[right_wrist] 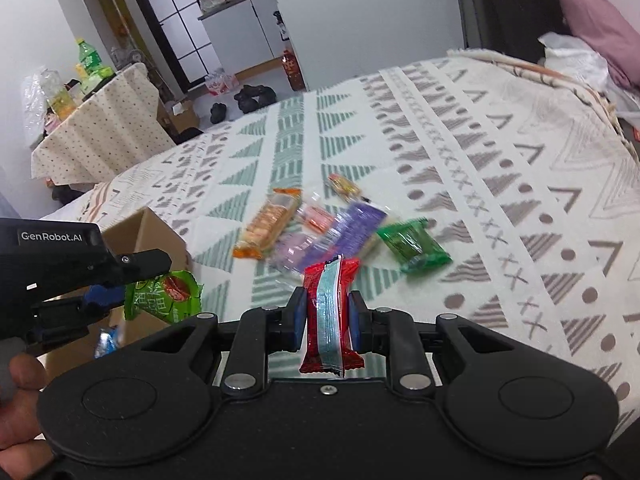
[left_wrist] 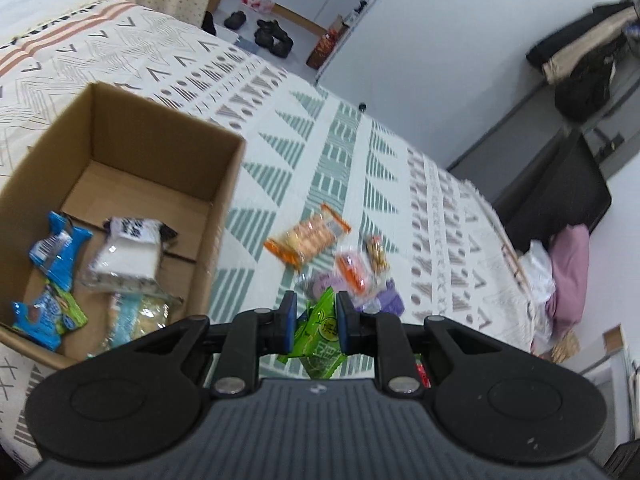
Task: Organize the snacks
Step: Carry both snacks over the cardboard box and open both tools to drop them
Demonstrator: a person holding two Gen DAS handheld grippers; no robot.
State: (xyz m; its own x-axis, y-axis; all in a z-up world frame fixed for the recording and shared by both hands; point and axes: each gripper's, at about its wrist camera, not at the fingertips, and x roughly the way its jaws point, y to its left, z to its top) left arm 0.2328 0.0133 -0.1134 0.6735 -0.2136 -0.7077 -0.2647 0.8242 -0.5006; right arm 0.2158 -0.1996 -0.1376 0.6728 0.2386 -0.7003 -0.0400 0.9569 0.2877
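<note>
My left gripper [left_wrist: 316,322] is shut on a light green snack packet [left_wrist: 320,336], held above the bed just right of the cardboard box [left_wrist: 168,120]. The same gripper [right_wrist: 106,294] and green packet [right_wrist: 160,290] show at the left of the right wrist view. My right gripper [right_wrist: 326,318] is shut on a red snack packet [right_wrist: 328,312] with a pale blue seam, held upright. Loose snacks lie on the bedspread: an orange cracker pack [left_wrist: 308,236] [right_wrist: 268,226], a purple packet [right_wrist: 344,232], a dark green packet [right_wrist: 412,244] and small candies [left_wrist: 376,254].
The box holds blue packets [left_wrist: 54,248], a white wafer pack [left_wrist: 128,258] and others. The patterned bedspread [right_wrist: 500,152] stretches far and right. A cloth-covered table with bottles [right_wrist: 92,128] stands beyond the bed; a pink pillow [left_wrist: 568,276] lies at the bed's end. A hand [right_wrist: 16,384] grips the left tool.
</note>
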